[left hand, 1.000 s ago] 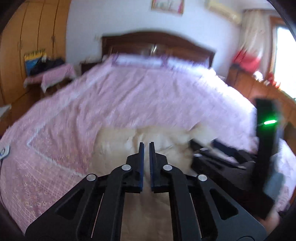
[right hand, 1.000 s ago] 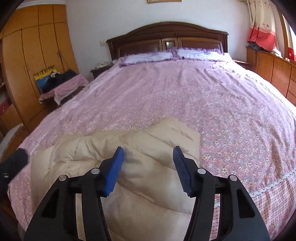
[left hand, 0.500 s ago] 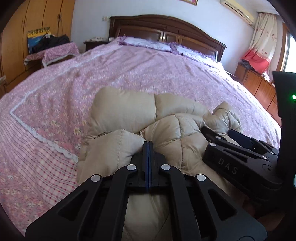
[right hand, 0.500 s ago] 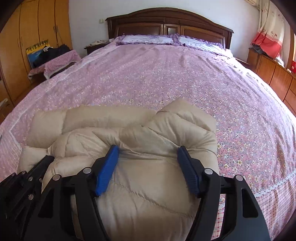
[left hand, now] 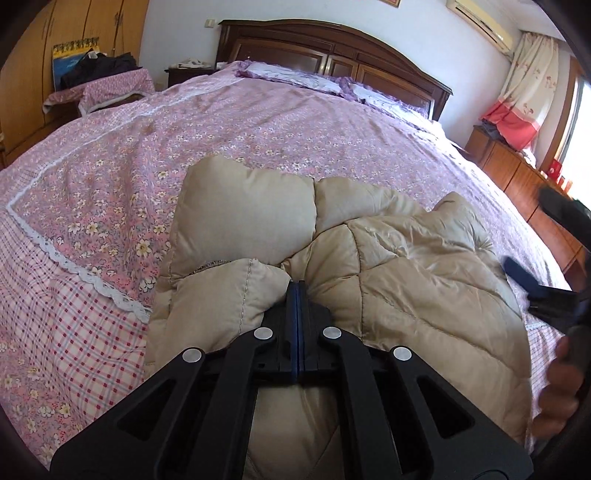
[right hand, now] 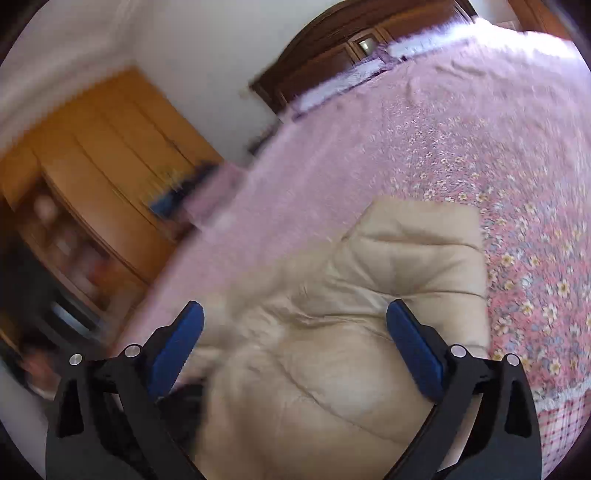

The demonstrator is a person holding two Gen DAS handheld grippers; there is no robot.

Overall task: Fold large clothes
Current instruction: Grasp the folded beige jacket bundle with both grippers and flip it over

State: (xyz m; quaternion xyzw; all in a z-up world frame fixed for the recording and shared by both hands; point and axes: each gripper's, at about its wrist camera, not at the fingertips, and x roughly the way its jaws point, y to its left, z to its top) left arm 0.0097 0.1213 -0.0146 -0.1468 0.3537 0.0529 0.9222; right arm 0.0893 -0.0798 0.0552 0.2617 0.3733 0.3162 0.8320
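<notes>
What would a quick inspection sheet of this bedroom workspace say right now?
Surface: bed under a pink flowered cover.
Job's things: beige padded coat, bunched in folds near the foot of the bed.
Clutter: dark clothes heaped on a side table.
Grippers: left gripper shut, tips against the coat; right gripper with jaws opening, pads clear of the coat.
Cables: nothing seen.
Surroundings: wooden headboard, wardrobe, curtain.

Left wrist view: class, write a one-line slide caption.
Shut left gripper at folded beige jacket on a floral bed.
</notes>
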